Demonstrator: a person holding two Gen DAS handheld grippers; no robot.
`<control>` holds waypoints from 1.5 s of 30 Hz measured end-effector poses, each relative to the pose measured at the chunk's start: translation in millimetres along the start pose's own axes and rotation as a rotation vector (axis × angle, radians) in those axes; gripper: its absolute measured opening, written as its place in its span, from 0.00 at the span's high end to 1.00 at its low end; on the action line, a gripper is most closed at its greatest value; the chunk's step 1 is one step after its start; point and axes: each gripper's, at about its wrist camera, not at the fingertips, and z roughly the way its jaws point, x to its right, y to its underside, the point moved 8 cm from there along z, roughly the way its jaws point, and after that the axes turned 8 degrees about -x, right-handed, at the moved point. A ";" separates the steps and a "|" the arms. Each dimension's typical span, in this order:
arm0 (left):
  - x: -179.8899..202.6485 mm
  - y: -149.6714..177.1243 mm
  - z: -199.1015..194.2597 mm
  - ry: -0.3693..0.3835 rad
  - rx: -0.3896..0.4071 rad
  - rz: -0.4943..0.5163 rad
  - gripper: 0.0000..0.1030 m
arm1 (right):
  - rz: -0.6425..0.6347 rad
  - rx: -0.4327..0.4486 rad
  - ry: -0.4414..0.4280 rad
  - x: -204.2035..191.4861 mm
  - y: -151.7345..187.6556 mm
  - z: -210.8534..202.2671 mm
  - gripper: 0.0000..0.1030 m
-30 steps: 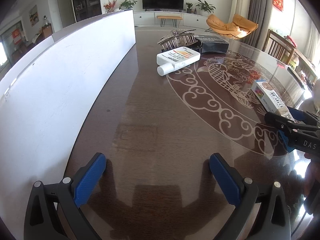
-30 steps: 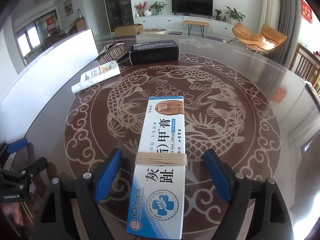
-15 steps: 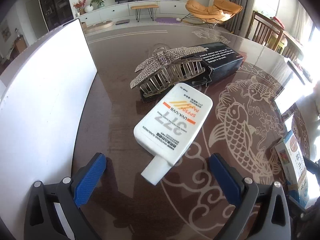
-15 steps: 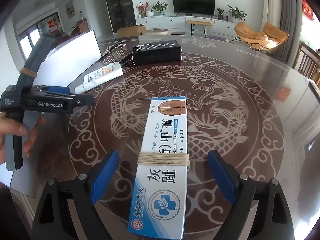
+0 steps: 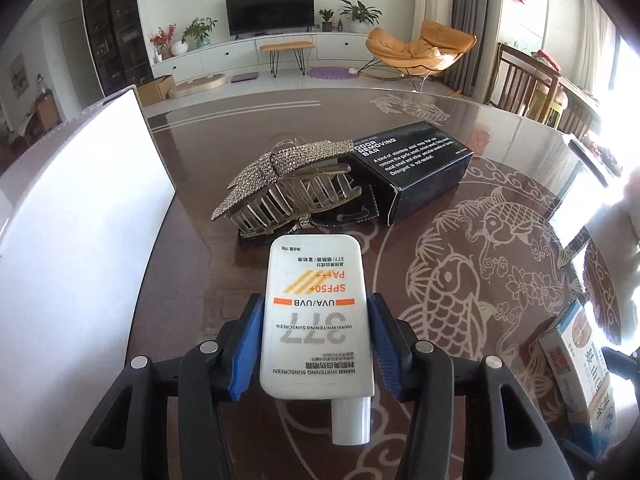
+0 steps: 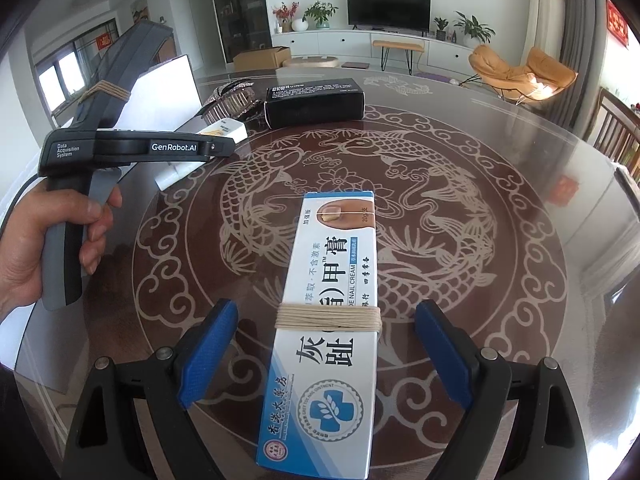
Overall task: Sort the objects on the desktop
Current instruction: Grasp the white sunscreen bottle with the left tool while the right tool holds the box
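Gripping now: the left gripper (image 5: 316,344) has just been closing, and its blue pads (image 5: 244,354) press both long sides of the white sunscreen bottle (image 5: 316,320), which lies flat on the glass-topped table (image 5: 400,120) with its cap toward the camera.
Lifting well: I would raise it straight up, keeping the bottle level and the squeeze even (a smooth plastic body may slip), and clear of the rhinestone hair claw (image 5: 288,188) just beyond its far end.
Right gripper (image 6: 326,356): fingers stand wide apart either side of the nail cream box (image 6: 328,320), touching neither edge; the box rests on the table.
Black box (image 5: 412,164): behind the claw, apparently touching it.
Hard to tell: where sorted things should go; the white panel (image 5: 80,220) at left is cut off, and its purpose is unclear.
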 end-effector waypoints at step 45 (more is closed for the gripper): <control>26.4 151.7 -72.5 -0.043 -0.026 -0.085 0.00 | -0.014 -0.031 0.065 0.8 2.2 4.9 0.02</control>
